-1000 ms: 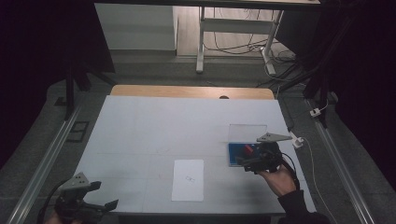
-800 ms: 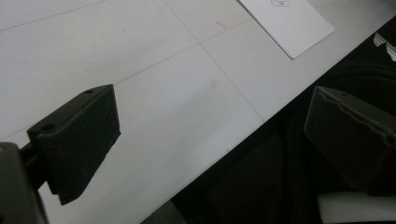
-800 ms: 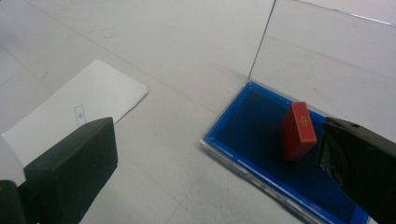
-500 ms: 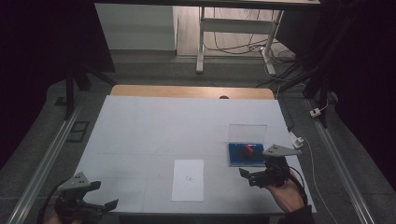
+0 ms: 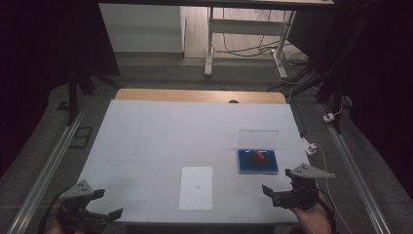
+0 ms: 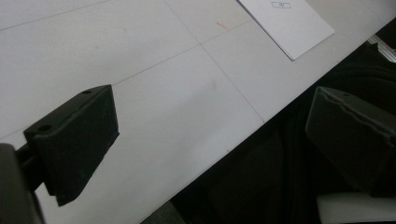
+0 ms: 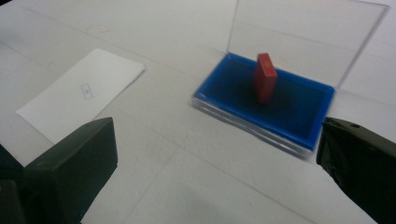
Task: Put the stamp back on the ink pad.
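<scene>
Right gripper [image 5: 287,191] withdrawn, red block [image 7: 265,77] beyond jaws

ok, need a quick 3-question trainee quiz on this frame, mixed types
1. True or false: the red block stands upright in the open blue case.
2. Which hand-held gripper is nearer the blue case? A) left hand-held gripper B) right hand-held gripper
3. Fill in: the white sheet of paper bears a small printed ____ mark.

Key:
1. True; the clear lid is raised behind it.
2. B; its jaws are open and hold nothing.
3. Rectangle.
</scene>
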Available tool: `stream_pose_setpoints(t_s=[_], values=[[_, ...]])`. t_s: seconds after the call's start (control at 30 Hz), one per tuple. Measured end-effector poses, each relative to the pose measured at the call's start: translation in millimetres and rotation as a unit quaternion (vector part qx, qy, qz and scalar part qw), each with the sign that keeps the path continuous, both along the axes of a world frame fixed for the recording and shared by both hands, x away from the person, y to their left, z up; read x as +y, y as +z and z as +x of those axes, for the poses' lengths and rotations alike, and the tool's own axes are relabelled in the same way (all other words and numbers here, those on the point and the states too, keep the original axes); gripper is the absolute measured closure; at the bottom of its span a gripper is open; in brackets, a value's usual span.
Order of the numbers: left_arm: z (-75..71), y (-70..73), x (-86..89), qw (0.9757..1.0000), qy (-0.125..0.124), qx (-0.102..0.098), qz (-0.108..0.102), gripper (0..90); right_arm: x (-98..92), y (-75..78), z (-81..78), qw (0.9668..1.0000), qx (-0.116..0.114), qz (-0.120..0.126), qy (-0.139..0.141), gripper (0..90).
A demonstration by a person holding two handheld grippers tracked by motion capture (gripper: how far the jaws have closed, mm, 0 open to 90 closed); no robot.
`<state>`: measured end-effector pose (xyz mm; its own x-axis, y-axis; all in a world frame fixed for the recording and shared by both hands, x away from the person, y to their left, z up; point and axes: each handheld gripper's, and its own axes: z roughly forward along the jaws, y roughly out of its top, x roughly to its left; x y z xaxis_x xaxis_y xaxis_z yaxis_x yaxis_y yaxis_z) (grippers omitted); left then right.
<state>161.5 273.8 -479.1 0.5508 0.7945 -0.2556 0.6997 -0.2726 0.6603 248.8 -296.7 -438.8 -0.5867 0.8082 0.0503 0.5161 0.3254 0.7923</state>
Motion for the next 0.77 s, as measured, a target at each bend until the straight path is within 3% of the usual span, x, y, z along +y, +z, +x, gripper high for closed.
stream_pose_setpoints(t_s=[0.3, 0.6, 0.77], values=[[-1.6, 0.1, 1.1, 1.0, 0.007, -0.001, 0.0, 0.9, -17.4, -7.9, -17.4, 0.9993, 0.017, -0.01, -0.031, 0.0], [-2.5, 0.1, 1.0, 0.9999, 0.01, -0.002, 0.002, 0.2, -21.8, -19.0, -29.2, 0.9971, 0.054, -0.043, -0.032, 0.0], [-0.9, 0.1, 0.6, 1.0, 0.009, -0.002, 0.001, 0.2, -21.2, -19.5, -30.2, 0.9968, 0.053, -0.05, -0.033, 0.0]])
